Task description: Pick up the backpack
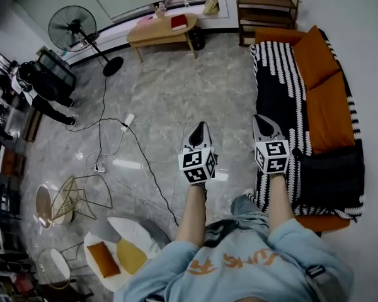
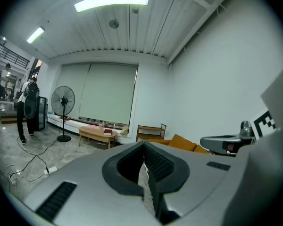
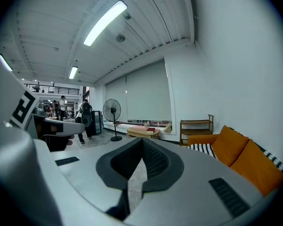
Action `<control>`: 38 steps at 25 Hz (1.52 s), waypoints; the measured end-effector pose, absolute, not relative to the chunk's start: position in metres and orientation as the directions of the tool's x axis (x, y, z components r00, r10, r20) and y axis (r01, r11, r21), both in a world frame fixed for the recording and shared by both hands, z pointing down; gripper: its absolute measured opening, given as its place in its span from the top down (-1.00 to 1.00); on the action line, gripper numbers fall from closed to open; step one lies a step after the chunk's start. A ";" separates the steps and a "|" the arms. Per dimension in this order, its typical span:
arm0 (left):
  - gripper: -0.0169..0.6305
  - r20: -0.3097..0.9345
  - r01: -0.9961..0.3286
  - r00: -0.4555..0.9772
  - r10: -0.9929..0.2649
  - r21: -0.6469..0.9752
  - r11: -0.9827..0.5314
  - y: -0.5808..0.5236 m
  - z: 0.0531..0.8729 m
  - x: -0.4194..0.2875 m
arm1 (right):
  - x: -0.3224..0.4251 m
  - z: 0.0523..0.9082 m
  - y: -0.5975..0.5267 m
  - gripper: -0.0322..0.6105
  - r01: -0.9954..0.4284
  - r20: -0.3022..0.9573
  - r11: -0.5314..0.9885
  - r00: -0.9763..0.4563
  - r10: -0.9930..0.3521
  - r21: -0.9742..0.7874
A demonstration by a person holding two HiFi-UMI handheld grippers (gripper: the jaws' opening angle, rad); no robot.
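On the near end of an orange sofa (image 1: 331,99), at the right of the head view, lies a black backpack (image 1: 331,176). It rests partly on the black-and-white striped blanket (image 1: 274,87) that covers the sofa seat, and nothing touches it.

A person stands just beside that end of the sofa, with one hand-held gripper in each outstretched hand. The left hand-held gripper (image 1: 200,128) is over the grey marble floor (image 1: 170,93), apart from the sofa. The right hand-held gripper (image 1: 259,121) hangs over the sofa's front edge, above the blanket, with the backpack near it on the side away from the left gripper. Both are clenched and empty: each gripper view shows the dark pads pressed together with only the room beyond them. Both point along the sofa toward the far wall rather than at the backpack.

Past the sofa's far end stand a wooden shelf (image 1: 264,8), a low table (image 1: 160,30) and a standing fan (image 1: 72,27).

Judging from this, the pickup has not begun. Turning to the sofa, opening a gripper, closing it on the backpack and lifting all seem left to do.
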State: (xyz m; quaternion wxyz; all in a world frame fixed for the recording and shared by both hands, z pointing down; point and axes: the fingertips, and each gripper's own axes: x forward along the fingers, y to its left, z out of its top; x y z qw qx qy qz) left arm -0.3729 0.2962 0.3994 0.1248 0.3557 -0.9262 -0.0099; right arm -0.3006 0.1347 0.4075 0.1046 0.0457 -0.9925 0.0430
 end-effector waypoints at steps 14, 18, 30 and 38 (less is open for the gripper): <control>0.88 0.219 -0.860 -0.465 -0.857 0.117 0.497 0.044 0.386 -0.383 | -0.261 0.377 -0.055 0.90 -0.320 0.174 0.947 -0.935 -0.310 -0.033; 0.88 0.187 -0.948 -0.255 -0.949 0.142 0.283 -0.059 0.374 -0.329 | -0.181 0.363 -0.118 0.90 -0.523 0.166 0.852 -0.843 -0.511 -0.030; 0.88 0.240 -0.900 0.434 -0.868 0.164 -0.405 -0.208 0.419 -0.085 | 0.070 0.407 -0.174 0.90 -0.958 0.237 0.284 -0.287 -0.928 -0.048; 0.88 0.284 -0.746 0.665 -0.690 0.226 -0.627 -0.232 0.451 -0.007 | 0.149 0.436 -0.166 0.90 -0.990 0.296 -0.059 0.019 -0.955 -0.127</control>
